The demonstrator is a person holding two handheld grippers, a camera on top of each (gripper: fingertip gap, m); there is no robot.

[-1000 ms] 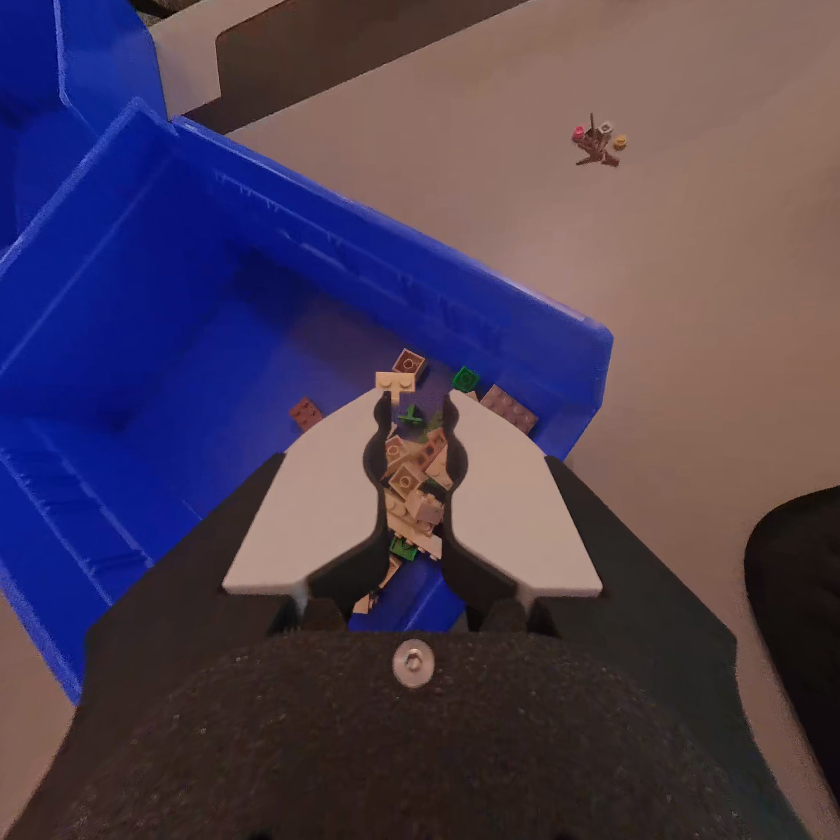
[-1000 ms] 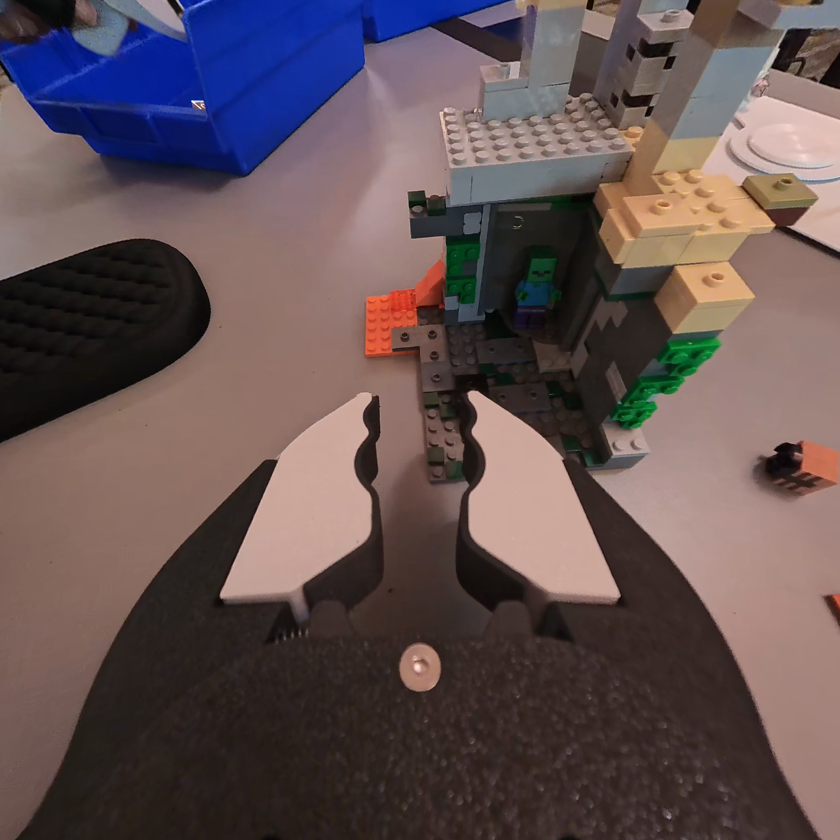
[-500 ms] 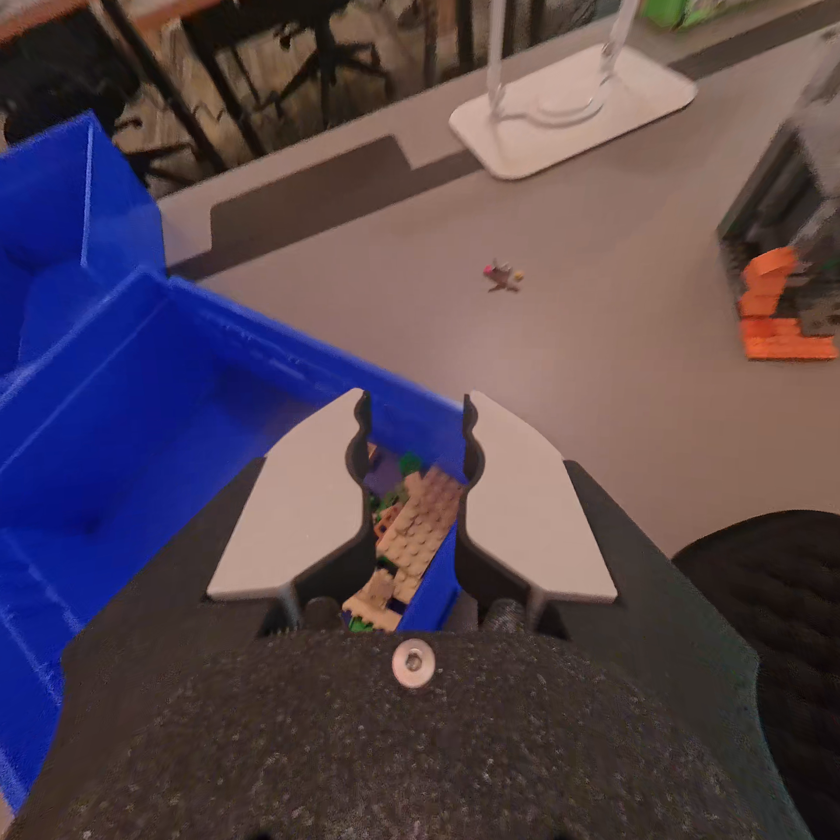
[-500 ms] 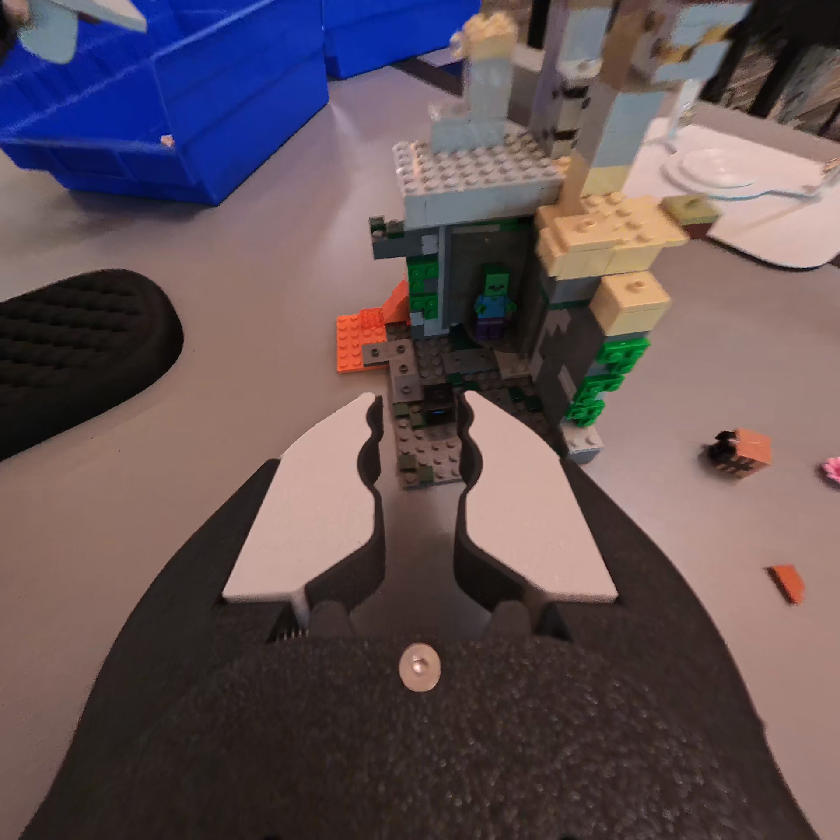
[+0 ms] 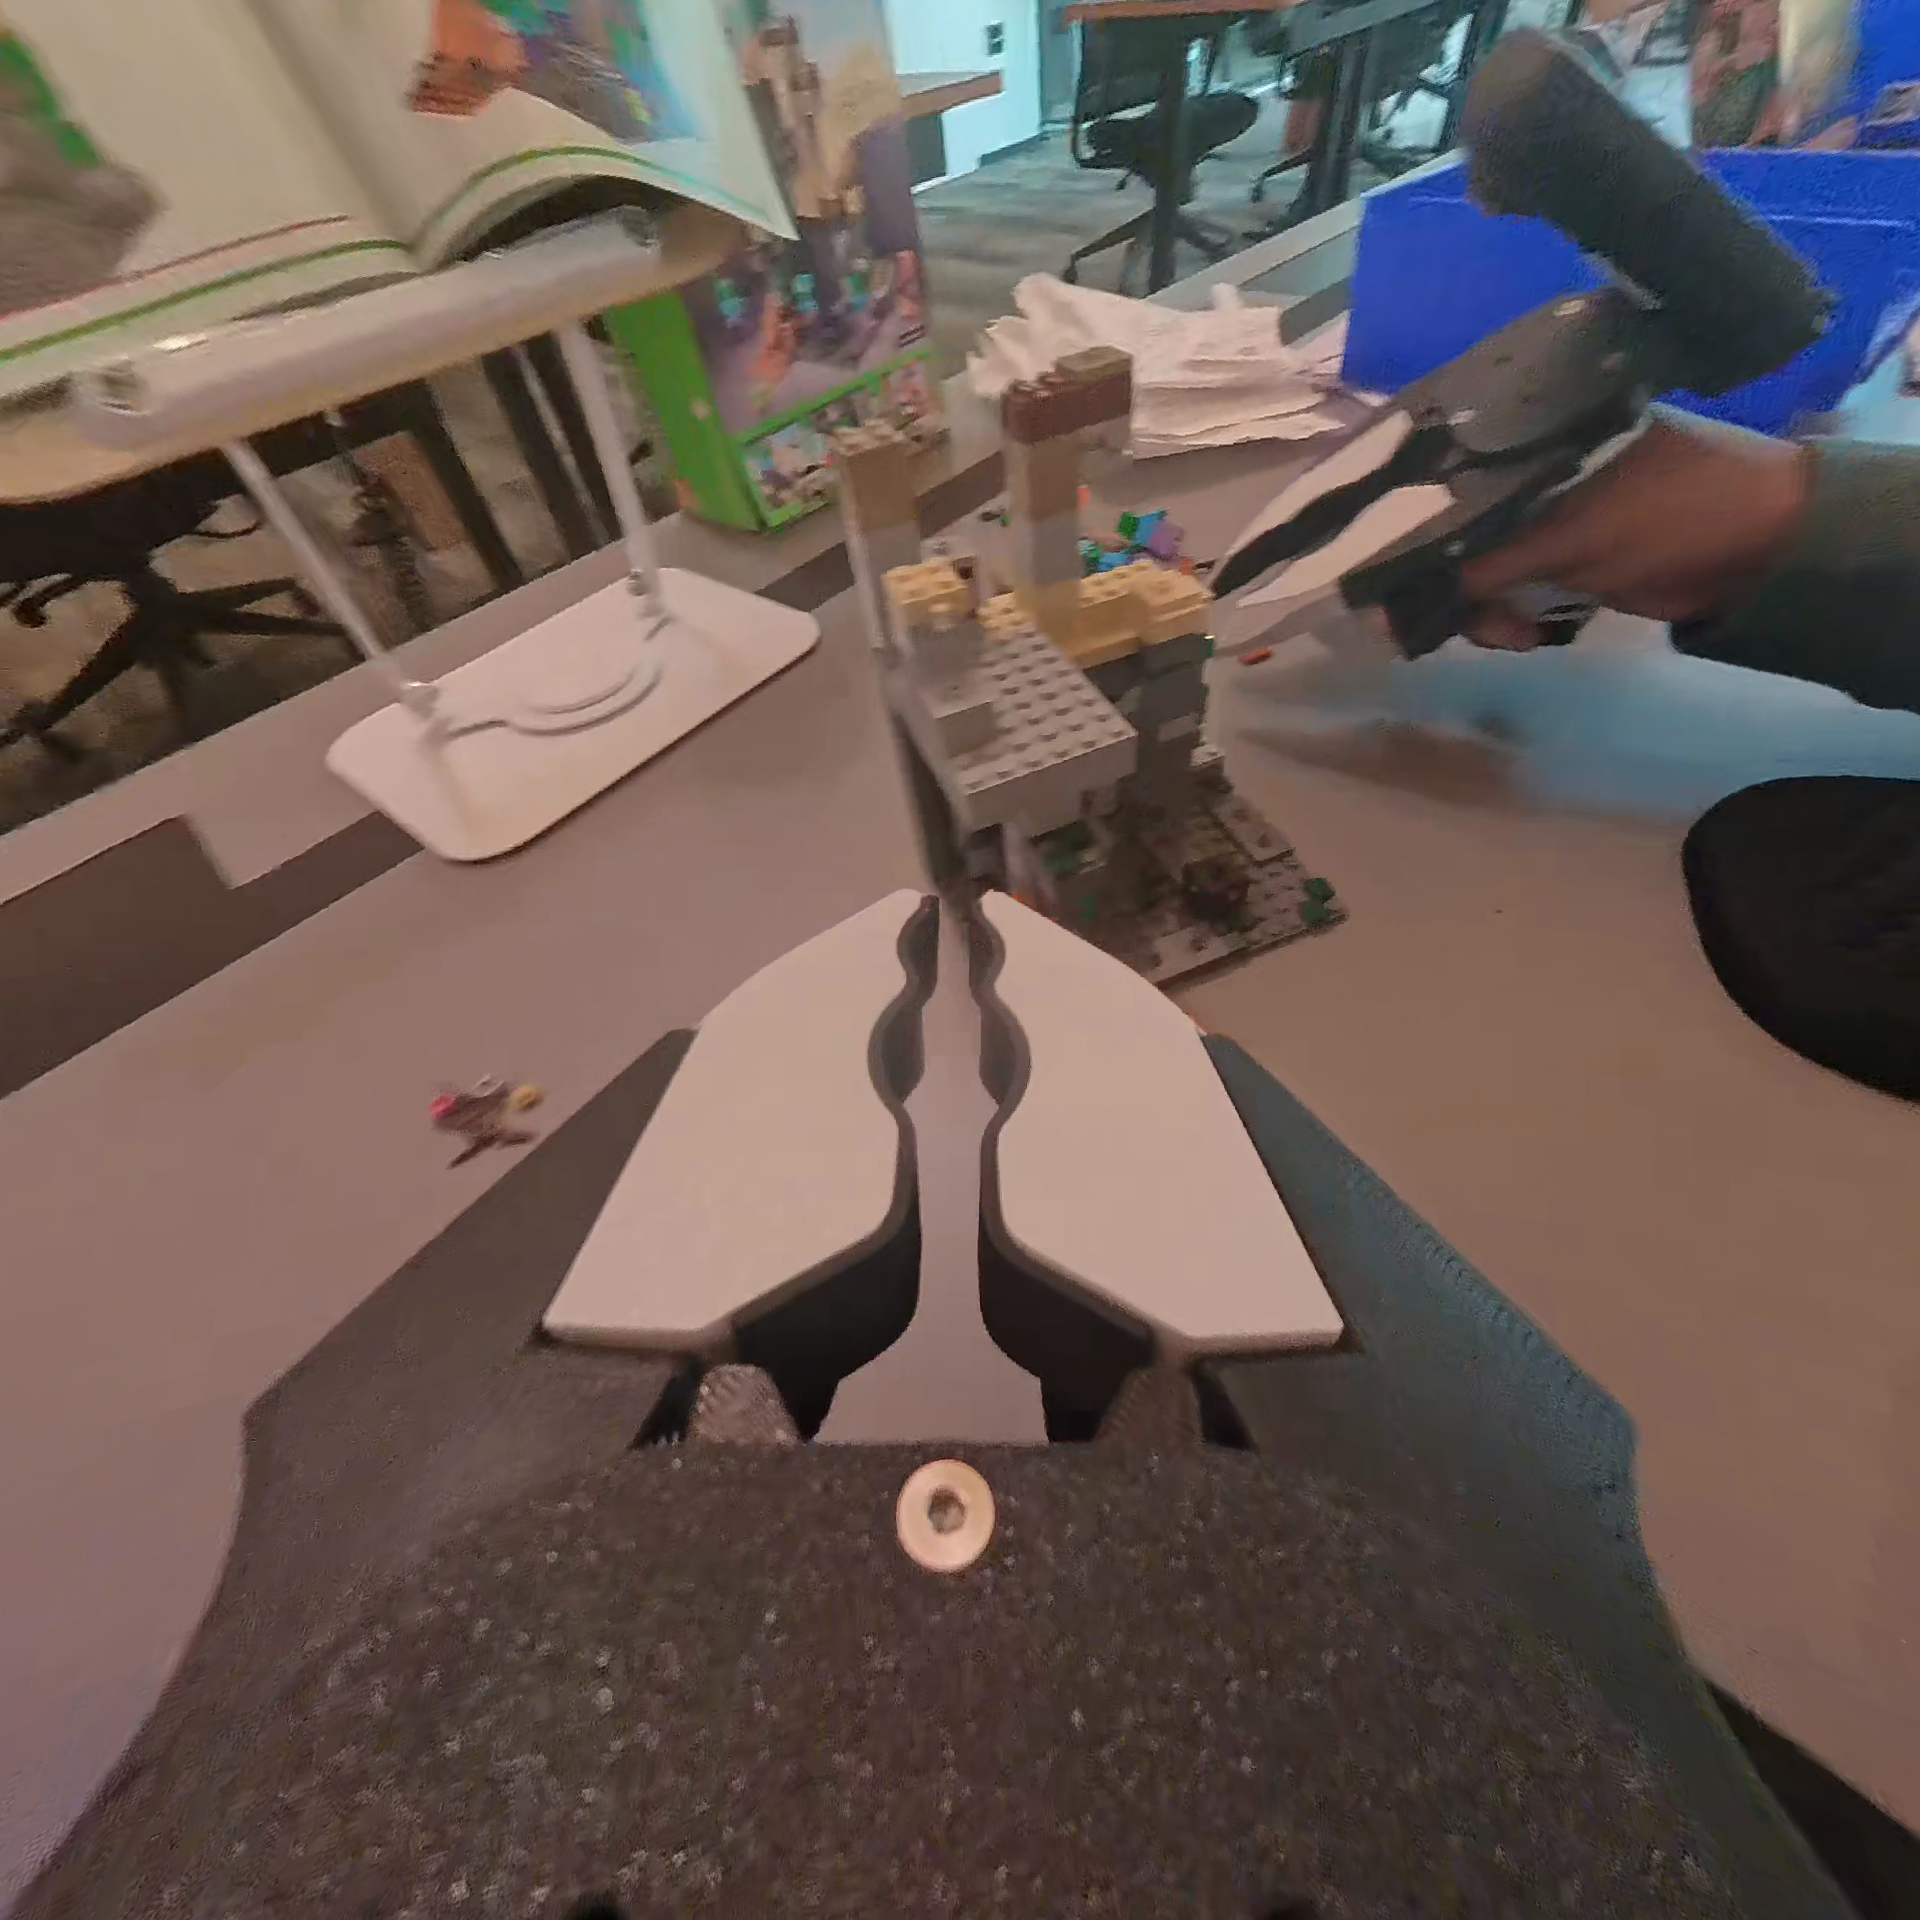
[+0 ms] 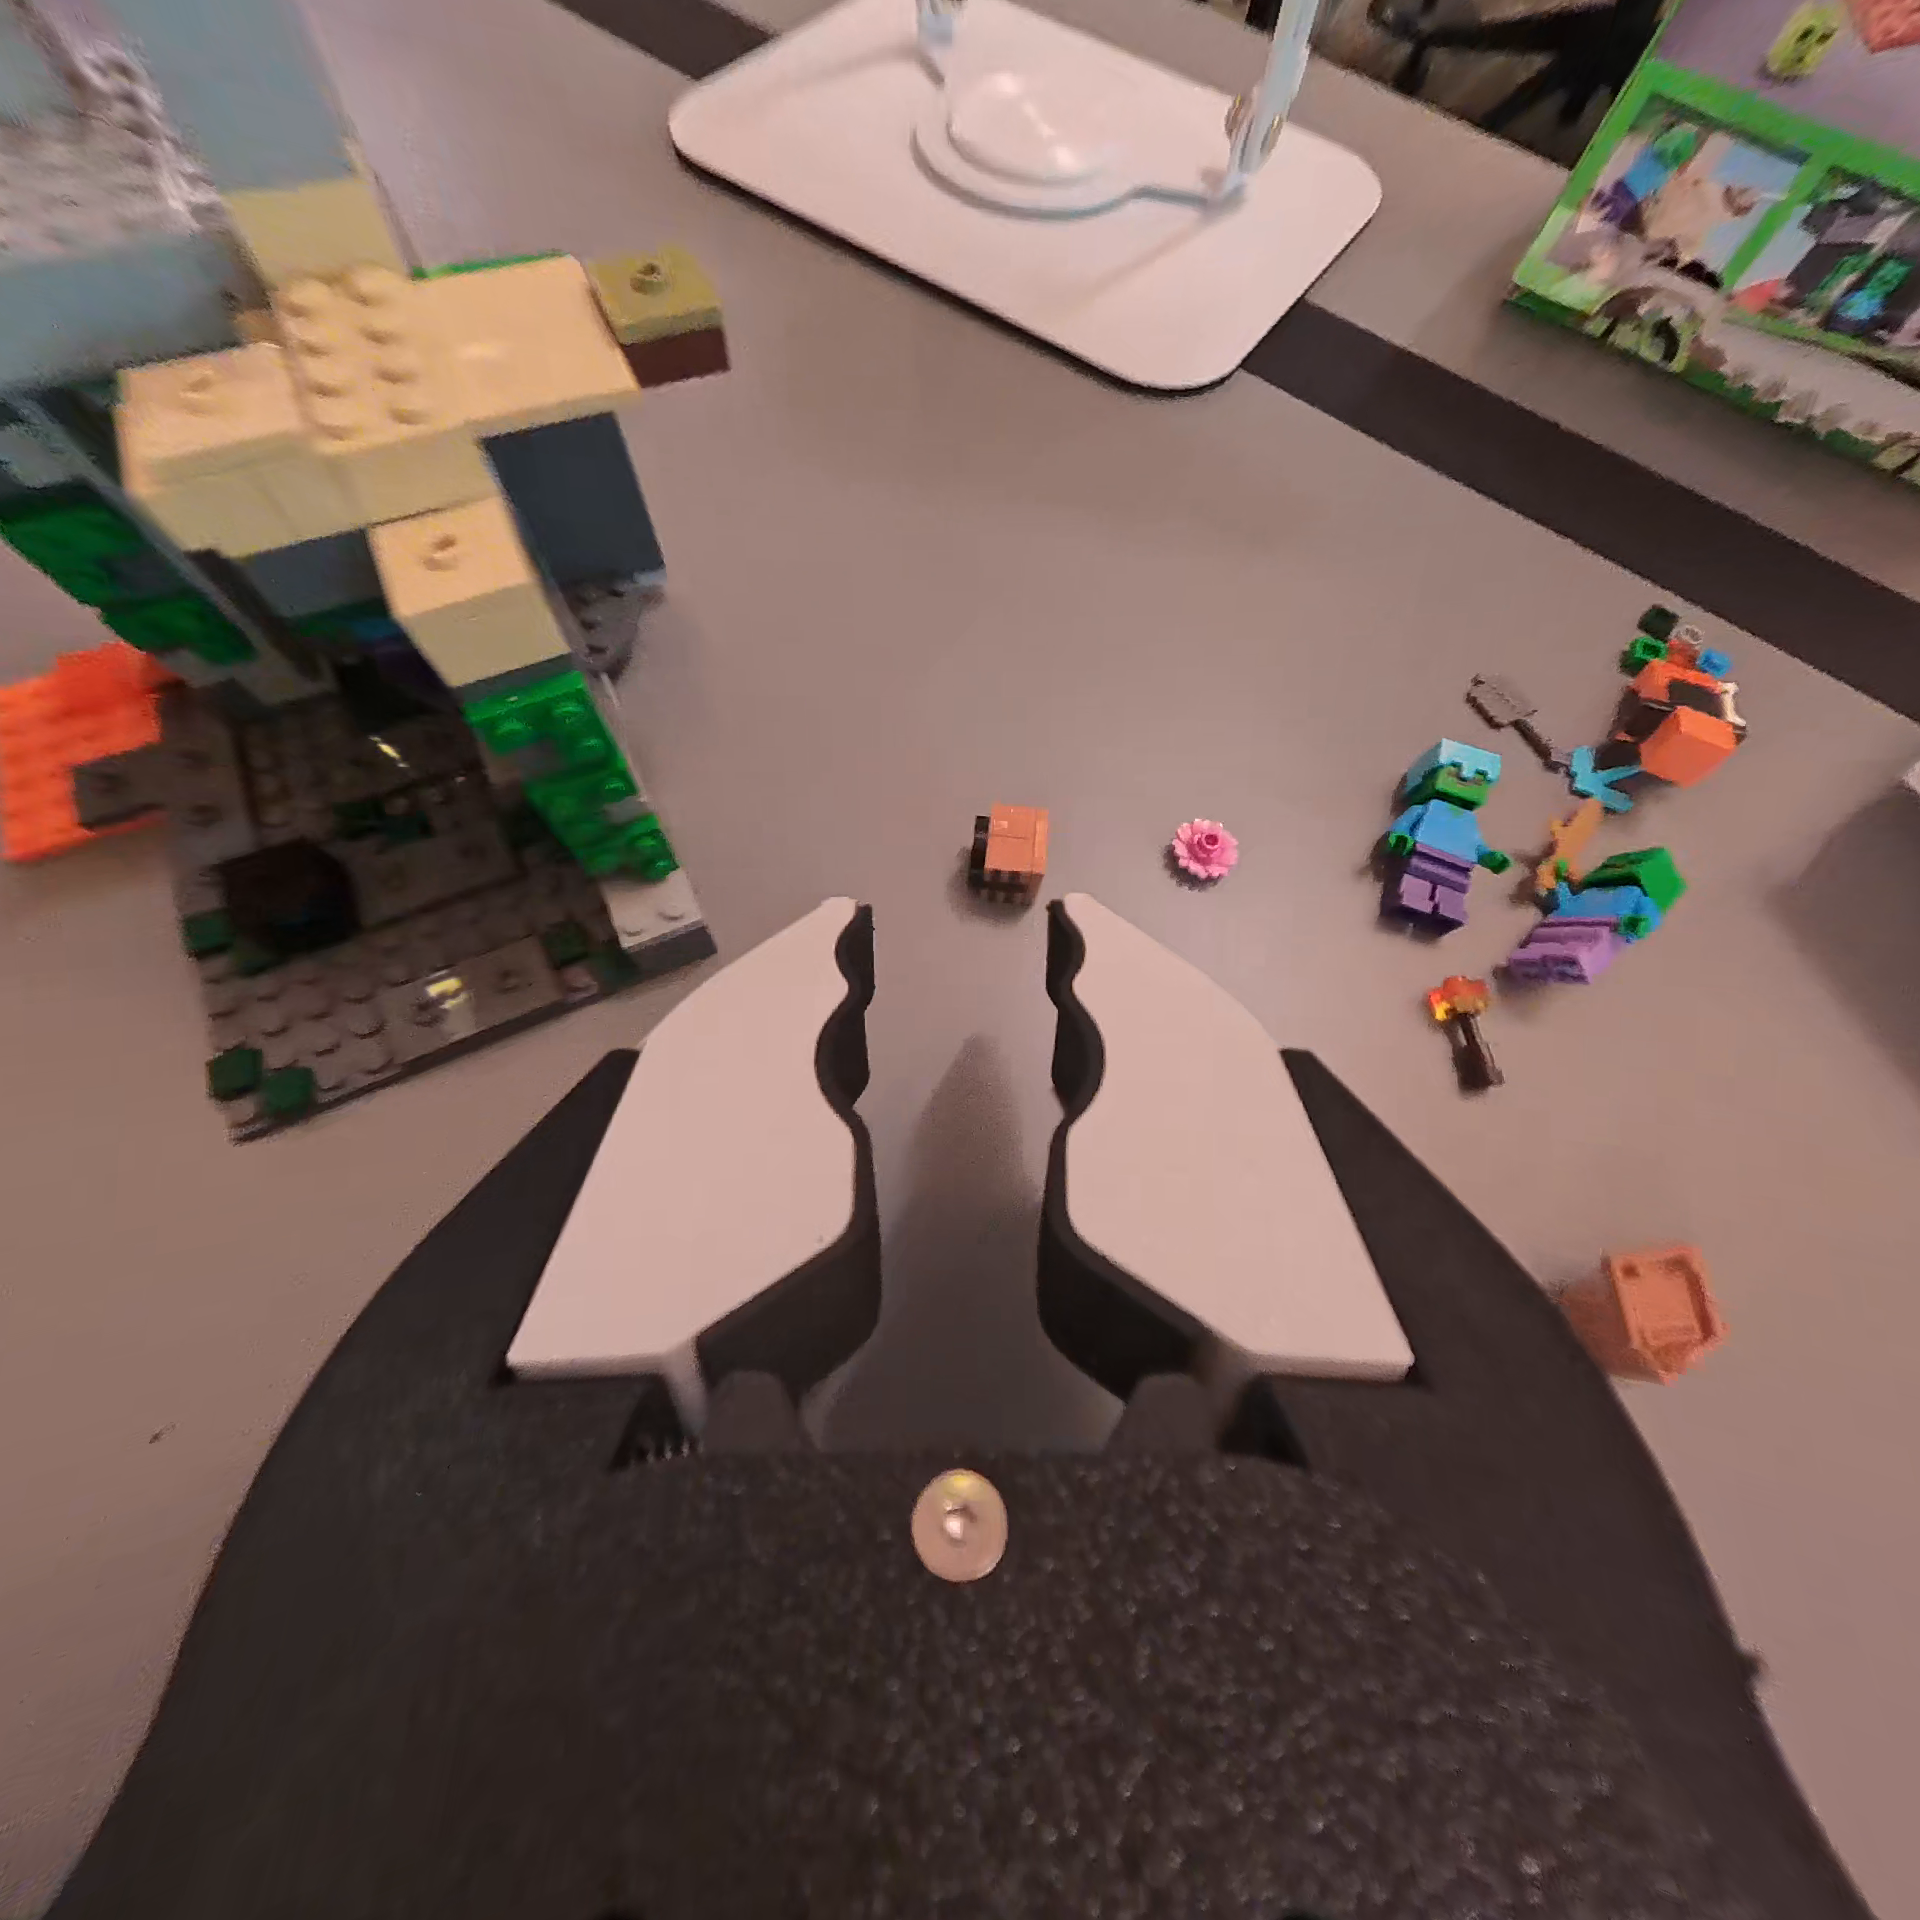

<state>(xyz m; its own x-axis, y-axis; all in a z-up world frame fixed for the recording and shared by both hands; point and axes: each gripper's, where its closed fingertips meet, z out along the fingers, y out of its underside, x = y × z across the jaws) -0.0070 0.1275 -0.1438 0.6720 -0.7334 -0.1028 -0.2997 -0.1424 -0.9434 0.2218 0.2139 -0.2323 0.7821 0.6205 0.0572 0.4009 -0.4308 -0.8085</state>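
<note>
My left claw (image 5: 954, 914) hangs above the grey desk (image 5: 520, 966) with its jaws almost touching, only a thin slit between the tips, and I see nothing held in them. Straight ahead of it stands the brick building (image 5: 1049, 727) on its grey base plate, with a white stand (image 5: 582, 717) to the left and a tiny heap of small pieces (image 5: 483, 1110) lying on the desk near the claw's left side. A black pad (image 5: 1808, 925) sits at the right edge.

My right claw (image 6: 958, 914) is spread open and empty, low over the desk. Nearest to it, just beyond the tips, lies a small orange-and-black block (image 6: 1010, 847), and a pink flower piece (image 6: 1205, 849) lies just right of that. Farther right are 2 toy figures (image 6: 1444, 831) among loose bits, and an orange cube (image 6: 1647, 1314) lies beside the claw's right finger. The brick building rises on the left of this view, the green box (image 6: 1725, 229) at the top right.
</note>
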